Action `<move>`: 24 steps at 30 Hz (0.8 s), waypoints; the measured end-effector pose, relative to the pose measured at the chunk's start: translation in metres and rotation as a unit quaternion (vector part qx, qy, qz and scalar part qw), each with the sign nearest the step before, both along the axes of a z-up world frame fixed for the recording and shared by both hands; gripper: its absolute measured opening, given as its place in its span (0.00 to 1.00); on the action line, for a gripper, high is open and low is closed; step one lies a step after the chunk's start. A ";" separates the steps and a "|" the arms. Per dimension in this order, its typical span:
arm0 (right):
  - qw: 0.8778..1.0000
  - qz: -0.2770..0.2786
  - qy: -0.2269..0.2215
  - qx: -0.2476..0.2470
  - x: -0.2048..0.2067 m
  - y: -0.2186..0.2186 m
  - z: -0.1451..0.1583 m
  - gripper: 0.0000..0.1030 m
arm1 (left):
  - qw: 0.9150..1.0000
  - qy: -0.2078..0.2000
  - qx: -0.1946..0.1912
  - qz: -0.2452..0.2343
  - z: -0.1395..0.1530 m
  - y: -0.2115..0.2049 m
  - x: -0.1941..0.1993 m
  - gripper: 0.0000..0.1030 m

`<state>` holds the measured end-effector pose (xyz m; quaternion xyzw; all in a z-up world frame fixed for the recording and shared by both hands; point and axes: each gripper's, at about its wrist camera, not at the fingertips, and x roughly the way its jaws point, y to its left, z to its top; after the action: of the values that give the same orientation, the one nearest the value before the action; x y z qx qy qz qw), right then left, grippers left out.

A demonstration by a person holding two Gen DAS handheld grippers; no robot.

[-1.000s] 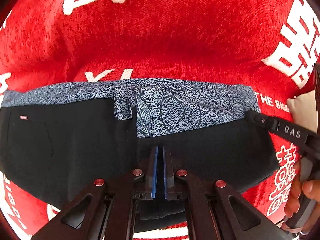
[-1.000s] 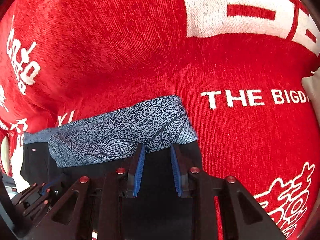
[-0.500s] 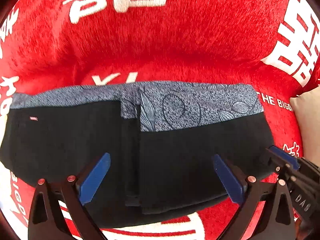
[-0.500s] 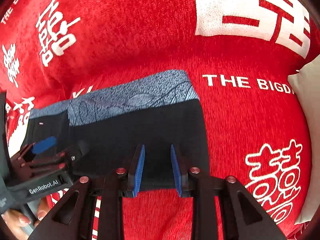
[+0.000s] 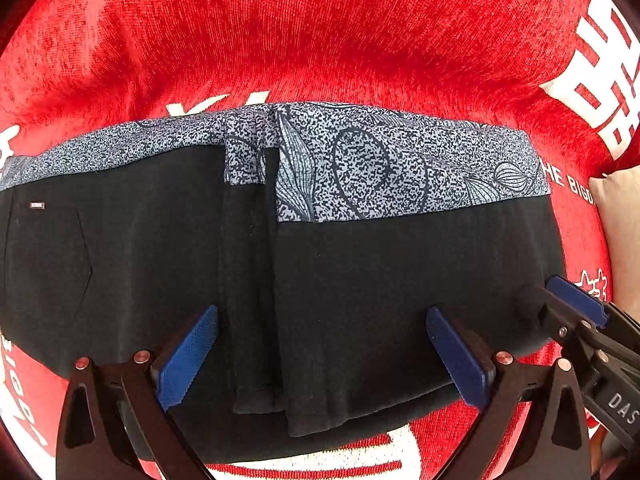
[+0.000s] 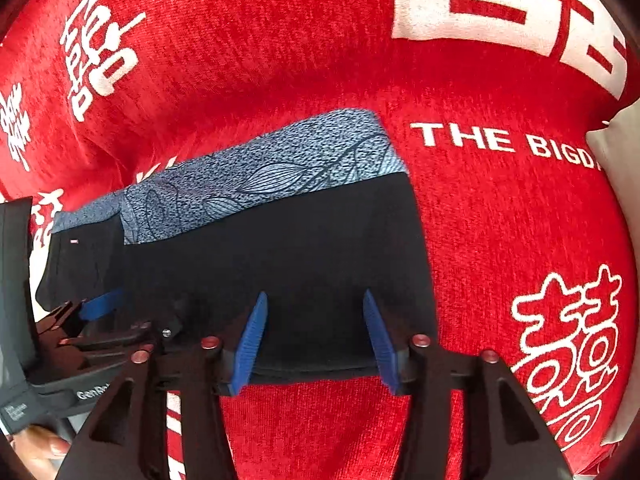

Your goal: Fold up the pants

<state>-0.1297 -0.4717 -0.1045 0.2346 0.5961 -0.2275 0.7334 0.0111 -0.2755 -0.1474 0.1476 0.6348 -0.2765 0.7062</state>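
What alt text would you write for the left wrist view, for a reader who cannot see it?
Folded black pants with a blue-grey patterned band lie flat on a red blanket with white lettering. The left gripper hangs above them, jaws wide open, holding nothing. The right gripper enters at the right edge.

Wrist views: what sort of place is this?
Probably a home, likely a bed or sofa. The pants lie on a plush red blanket printed with white wedding-style characters, and a pale cushion sits at its edge.
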 end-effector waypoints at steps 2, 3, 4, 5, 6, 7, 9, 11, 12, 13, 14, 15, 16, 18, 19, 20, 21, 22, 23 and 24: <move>1.000 0.008 0.002 -0.003 0.000 0.002 0.000 0.58 | 1.000 -0.002 -0.003 -0.001 0.000 0.000 -0.001 1.00; 1.000 0.016 0.003 -0.006 0.001 0.004 0.000 0.59 | 1.000 -0.002 -0.002 -0.001 0.001 0.000 -0.001 1.00; 1.000 0.023 0.005 -0.008 0.001 0.006 0.000 0.60 | 1.000 -0.002 -0.002 0.000 -0.001 0.000 0.002 1.00; 1.000 0.027 0.006 -0.011 0.002 0.007 0.000 0.60 | 1.000 -0.002 -0.001 -0.001 -0.001 0.000 0.000 1.00; 1.000 0.028 0.005 -0.011 0.002 0.008 -0.001 0.62 | 1.000 -0.003 -0.002 0.000 -0.001 0.001 0.000 1.00; 1.000 0.027 0.004 -0.008 0.002 0.007 0.000 0.63 | 1.000 -0.003 -0.003 0.000 -0.001 0.000 0.000 1.00; 1.000 0.026 0.006 -0.007 0.004 0.005 0.000 0.63 | 1.000 -0.002 -0.005 0.001 -0.002 0.001 -0.001 1.00; 1.000 0.028 0.007 -0.005 0.005 0.005 -0.001 0.64 | 1.000 -0.002 -0.006 0.002 -0.003 0.000 0.001 1.00; 1.000 0.029 0.007 -0.003 0.005 0.004 -0.001 0.65 | 1.000 -0.002 -0.007 0.001 -0.003 0.000 0.001 1.00; 1.000 0.029 0.005 0.001 0.004 0.003 0.000 0.67 | 1.000 -0.002 -0.007 0.001 -0.003 0.001 0.001 1.00; 1.000 0.029 0.003 0.005 0.006 0.002 -0.001 0.68 | 1.000 -0.001 -0.007 0.001 -0.003 0.001 0.000 1.00; 1.000 0.029 0.000 0.009 0.007 0.001 -0.003 0.71 | 1.000 -0.001 -0.007 0.000 -0.002 0.002 0.000 1.00; 0.999 0.030 -0.002 0.015 0.007 0.000 -0.003 0.72 | 1.000 0.001 -0.008 0.001 -0.001 0.003 0.001 1.00; 0.999 0.030 -0.003 0.021 0.007 -0.002 -0.003 0.74 | 1.000 0.003 -0.009 0.006 0.002 0.005 0.001 1.00; 0.999 0.029 -0.003 0.024 0.008 -0.001 -0.003 0.75 | 1.000 0.007 -0.007 0.012 0.004 0.007 0.003 1.00; 0.999 0.027 -0.005 0.029 0.007 -0.002 -0.003 0.75 | 1.000 0.009 -0.006 0.019 0.006 0.010 0.004 1.00; 0.999 0.025 -0.005 0.032 0.007 -0.004 -0.002 0.75 | 1.000 0.006 -0.006 0.028 0.010 0.015 0.004 1.00; 0.999 0.022 -0.006 0.036 0.006 -0.005 -0.002 0.75 | 0.999 -0.003 -0.002 0.036 0.016 0.022 0.004 1.00; 0.999 0.019 -0.007 0.037 0.007 -0.005 -0.002 0.75 | 0.999 -0.014 0.002 0.039 0.022 0.028 0.003 1.00; 0.999 0.017 -0.007 0.039 0.005 -0.007 0.000 0.75 | 0.999 -0.024 0.004 0.040 0.028 0.036 0.002 1.00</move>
<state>-0.1246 -0.4787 -0.1044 0.2544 0.6031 -0.1900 0.7318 0.0128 -0.2392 -0.1193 0.1316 0.6241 -0.2418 0.7312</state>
